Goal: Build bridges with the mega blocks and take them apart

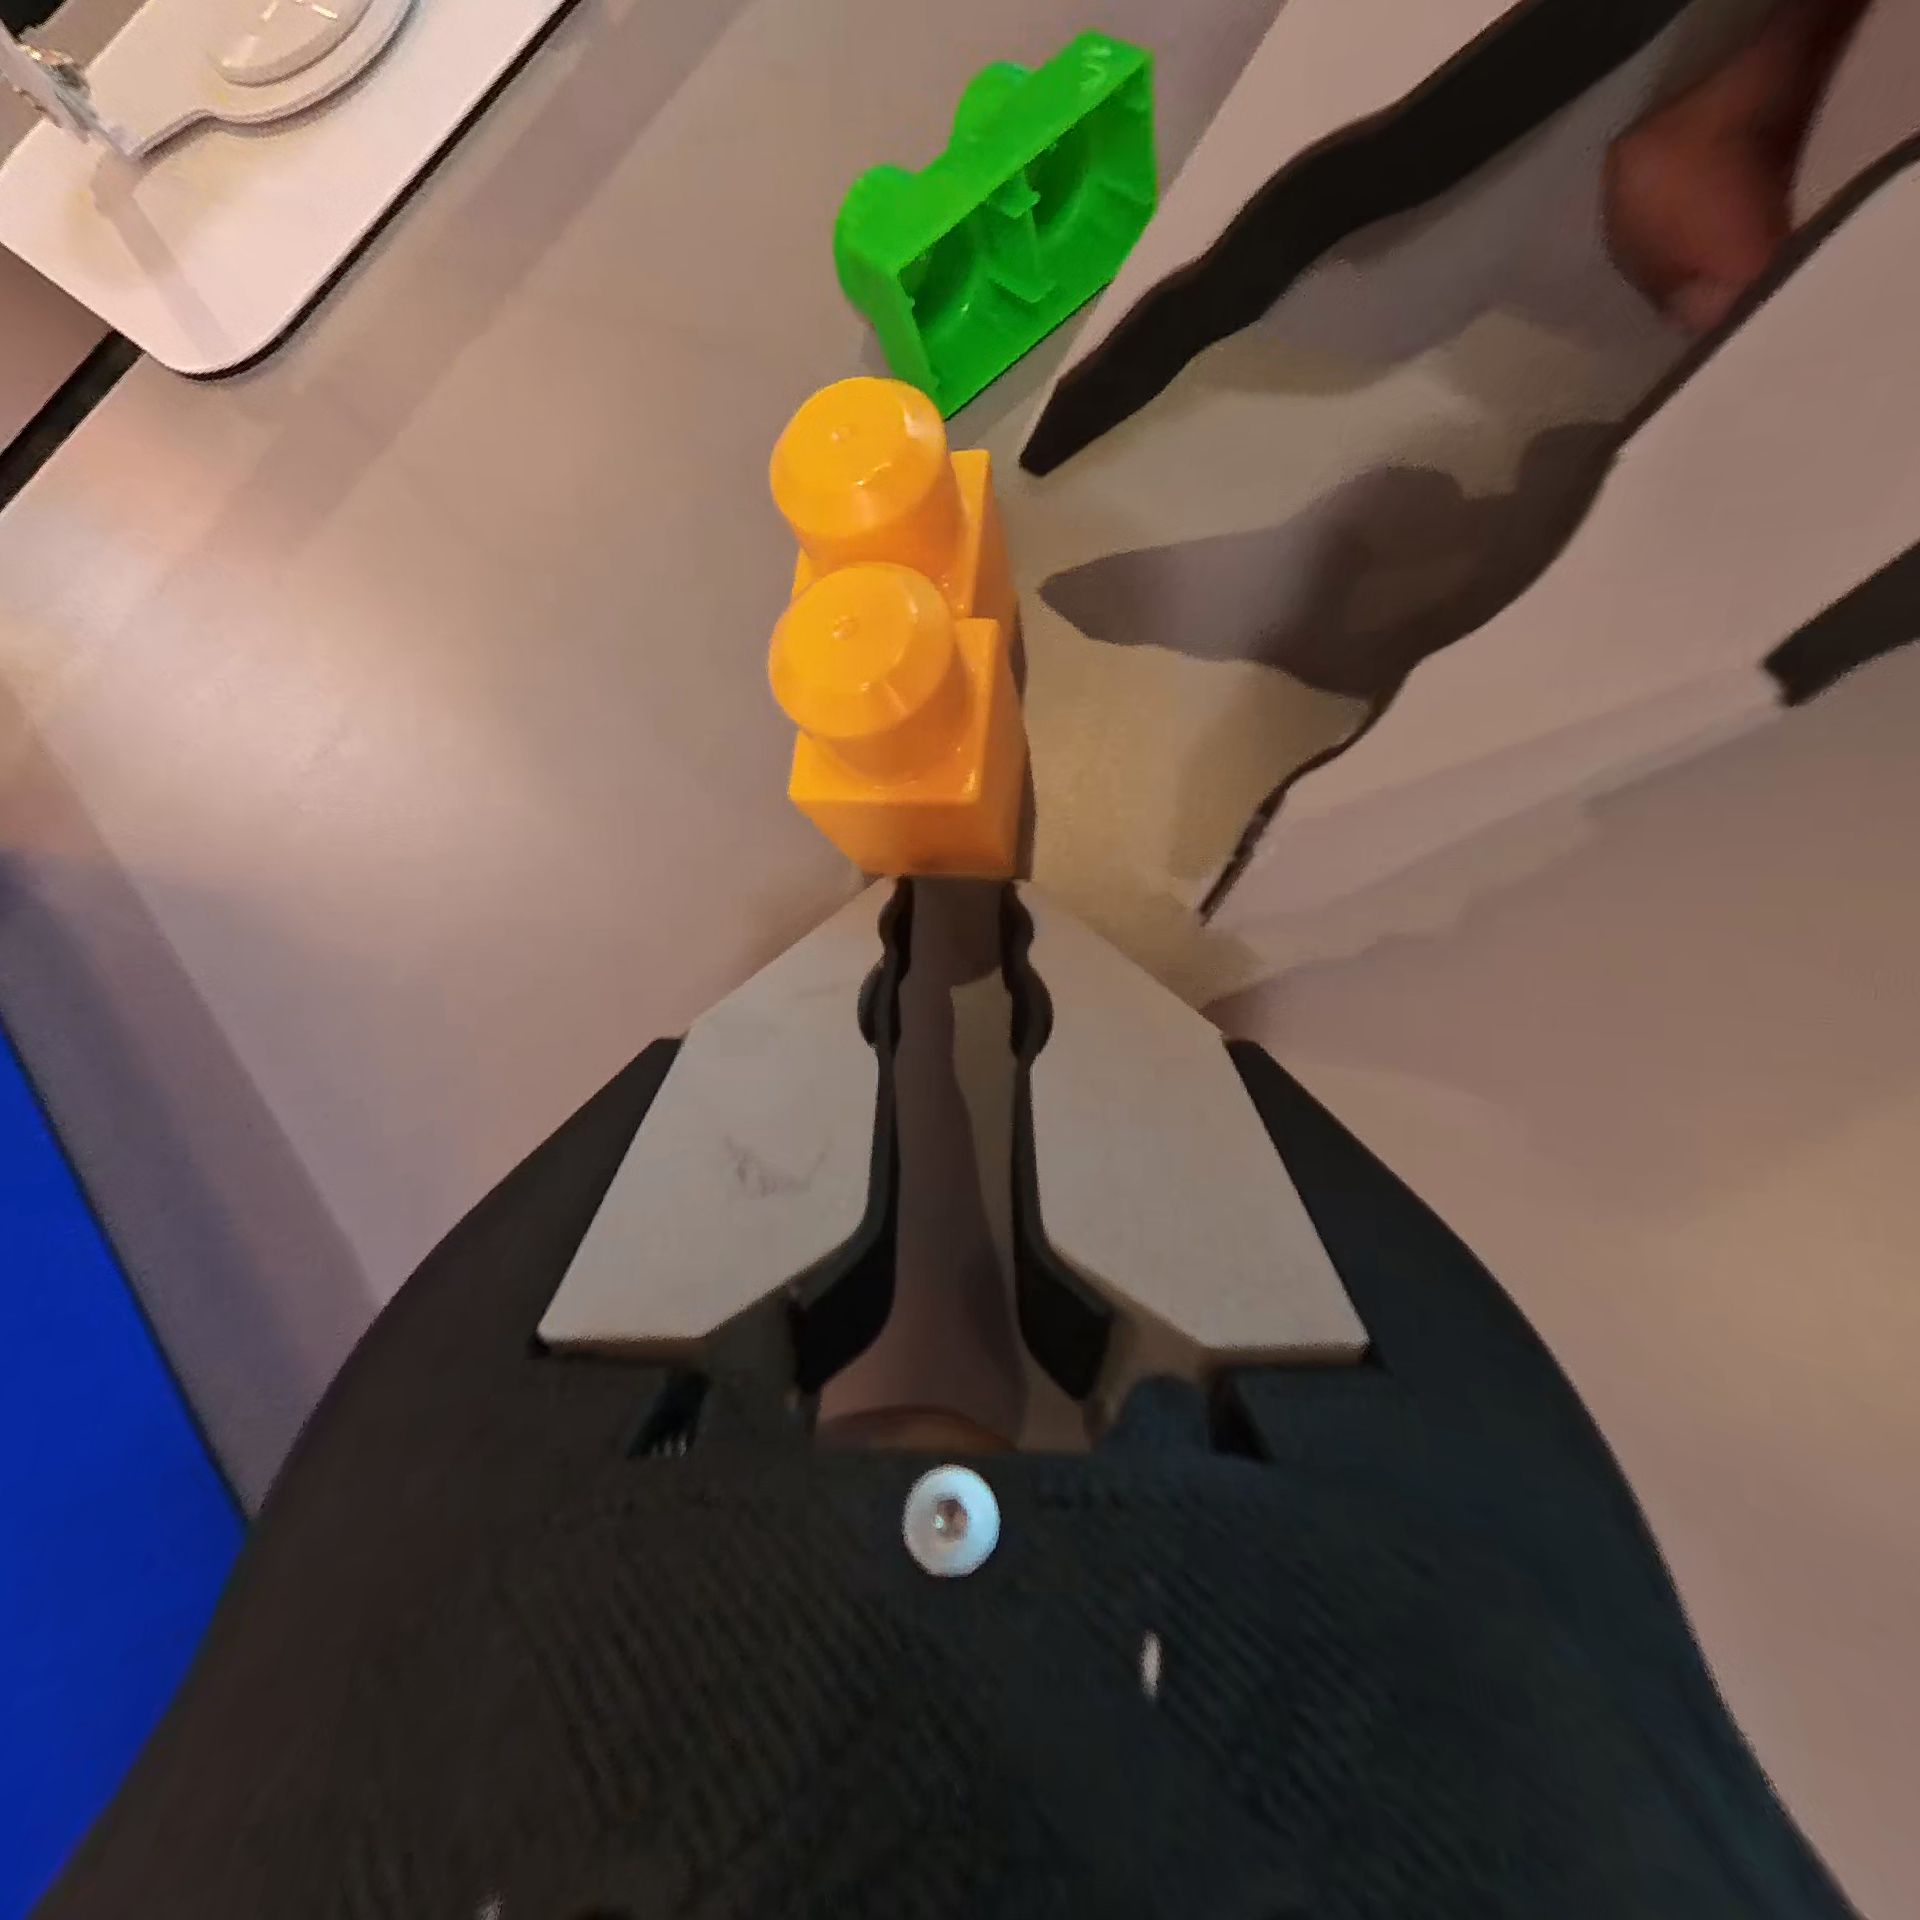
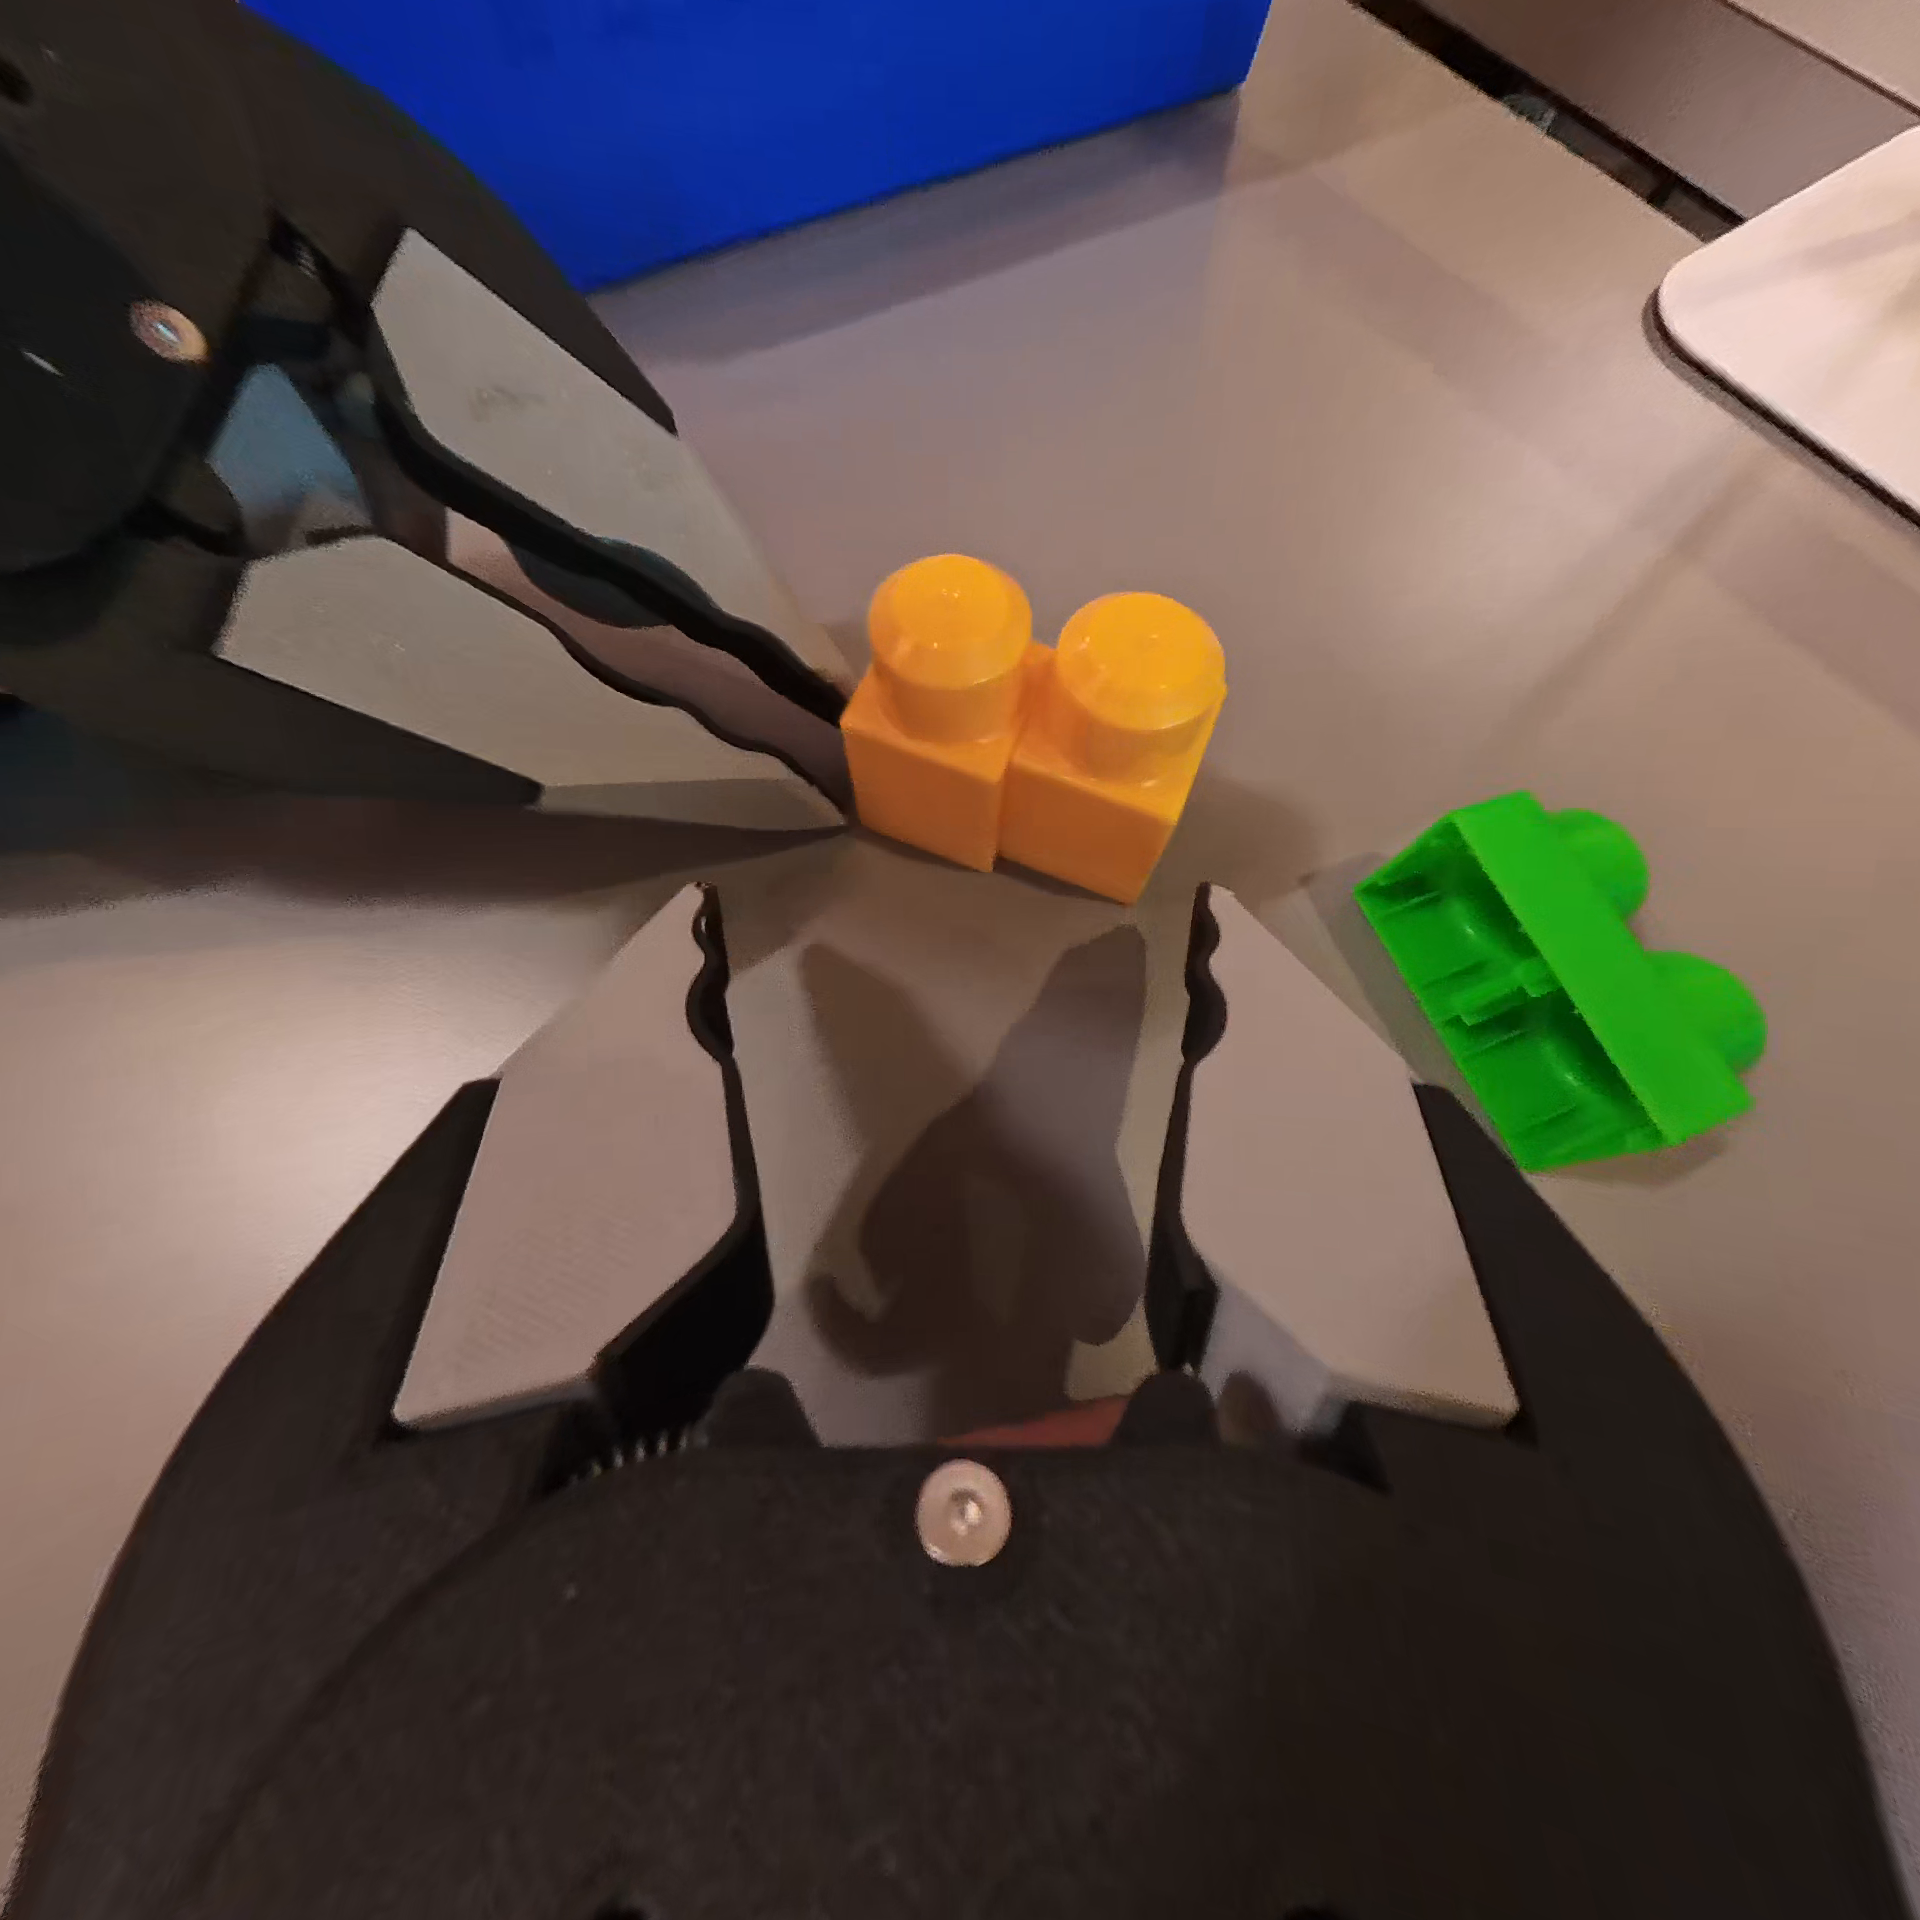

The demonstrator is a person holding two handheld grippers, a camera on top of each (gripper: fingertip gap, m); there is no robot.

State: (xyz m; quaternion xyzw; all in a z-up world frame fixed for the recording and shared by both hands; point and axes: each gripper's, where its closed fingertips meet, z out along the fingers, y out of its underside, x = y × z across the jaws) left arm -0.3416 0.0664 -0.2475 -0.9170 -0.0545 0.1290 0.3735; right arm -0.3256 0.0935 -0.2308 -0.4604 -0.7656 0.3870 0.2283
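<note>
Two small orange plastic single-stud blocks stand upright on the grey desk, pressed side by side into one short row. The left tool, black with mirror-like finger faces, reaches in from the left with its fingers drawn close together; their tips meet the end of the left orange block, but whether they actually pinch it cannot be told. In the left wrist view the same tool shows only a narrow gap between its fingers, with the orange row straight ahead. The right tool hovers just near of the orange blocks, fingers spread wide and holding nothing. A green plastic two-stud block lies tipped on its side to the right, apart from the orange pair, hollow underside showing. A blue box stands at the far edge, and a white flat board lies far right.
</note>
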